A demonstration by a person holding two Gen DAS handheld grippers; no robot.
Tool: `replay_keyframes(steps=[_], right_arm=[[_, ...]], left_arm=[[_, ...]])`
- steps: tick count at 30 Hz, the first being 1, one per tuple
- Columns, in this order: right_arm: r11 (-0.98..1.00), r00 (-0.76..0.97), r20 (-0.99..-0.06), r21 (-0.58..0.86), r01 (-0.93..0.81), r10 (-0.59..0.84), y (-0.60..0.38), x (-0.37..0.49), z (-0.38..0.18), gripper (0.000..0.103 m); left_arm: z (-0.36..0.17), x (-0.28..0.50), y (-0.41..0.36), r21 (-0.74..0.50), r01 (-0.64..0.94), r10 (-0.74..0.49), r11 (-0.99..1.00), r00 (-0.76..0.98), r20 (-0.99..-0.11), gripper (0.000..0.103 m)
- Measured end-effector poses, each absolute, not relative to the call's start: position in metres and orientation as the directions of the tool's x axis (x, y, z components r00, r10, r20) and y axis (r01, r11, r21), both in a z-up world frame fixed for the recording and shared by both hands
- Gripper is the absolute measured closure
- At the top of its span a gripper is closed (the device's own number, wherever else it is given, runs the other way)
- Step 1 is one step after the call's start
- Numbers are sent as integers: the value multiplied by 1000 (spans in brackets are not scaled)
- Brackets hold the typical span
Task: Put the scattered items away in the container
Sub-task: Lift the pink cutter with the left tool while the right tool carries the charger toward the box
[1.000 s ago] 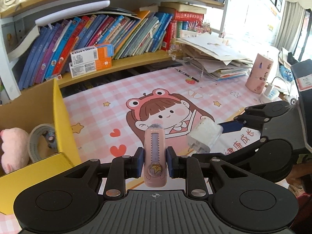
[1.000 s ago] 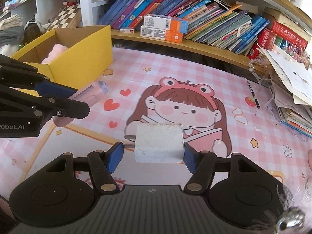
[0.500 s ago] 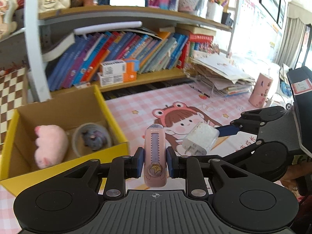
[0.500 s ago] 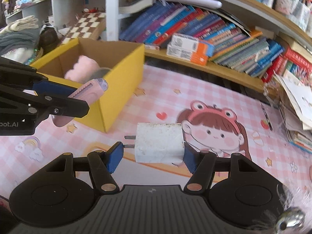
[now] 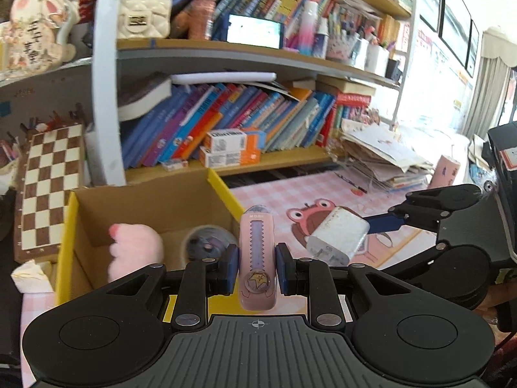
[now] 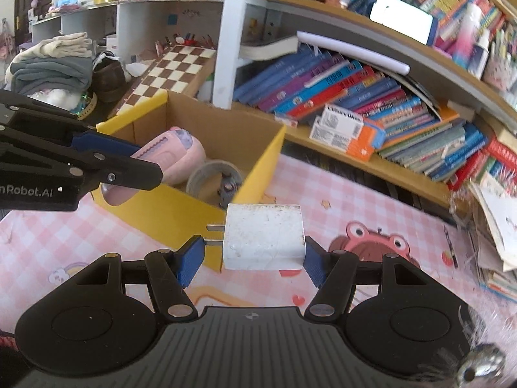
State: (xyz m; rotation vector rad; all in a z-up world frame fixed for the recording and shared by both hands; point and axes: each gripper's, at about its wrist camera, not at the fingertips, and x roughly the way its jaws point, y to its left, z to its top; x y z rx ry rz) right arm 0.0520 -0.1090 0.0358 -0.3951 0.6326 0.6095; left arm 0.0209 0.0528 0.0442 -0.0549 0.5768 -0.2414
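My left gripper (image 5: 257, 266) is shut on a pink utility knife (image 5: 257, 258), held in the air by the front right corner of the yellow cardboard box (image 5: 68, 236). In the right wrist view the knife (image 6: 161, 158) hangs over the box's near wall (image 6: 168, 207). My right gripper (image 6: 255, 255) is shut on a white plug adapter (image 6: 263, 236), prongs pointing left, just right of the box; it also shows in the left wrist view (image 5: 337, 237). Inside the box lie a pink plush toy (image 5: 134, 252) and a tape roll (image 6: 213, 177).
A pink checked mat with a cartoon girl (image 6: 371, 236) covers the desk. Bookshelves (image 5: 226, 119) stand behind the box, a chessboard (image 5: 48, 181) to its left, a paper stack (image 5: 384, 158) and pink cup (image 5: 447, 173) at the right. Folded clothes (image 6: 51, 68) lie far left.
Both grippers have risen and moved left toward the yellow box, each still holding its item. The knife now hangs at the box's edge and the adapter is close to its right wall.
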Motion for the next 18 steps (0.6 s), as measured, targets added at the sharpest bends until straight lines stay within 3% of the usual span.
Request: replay_keyframes(steps=[18], right_arm=[[702, 656, -636, -244, -670, 405, -47, 71, 49, 41]], left_arm=[[33, 31, 121, -195, 107, -193, 975, 843, -503, 80]])
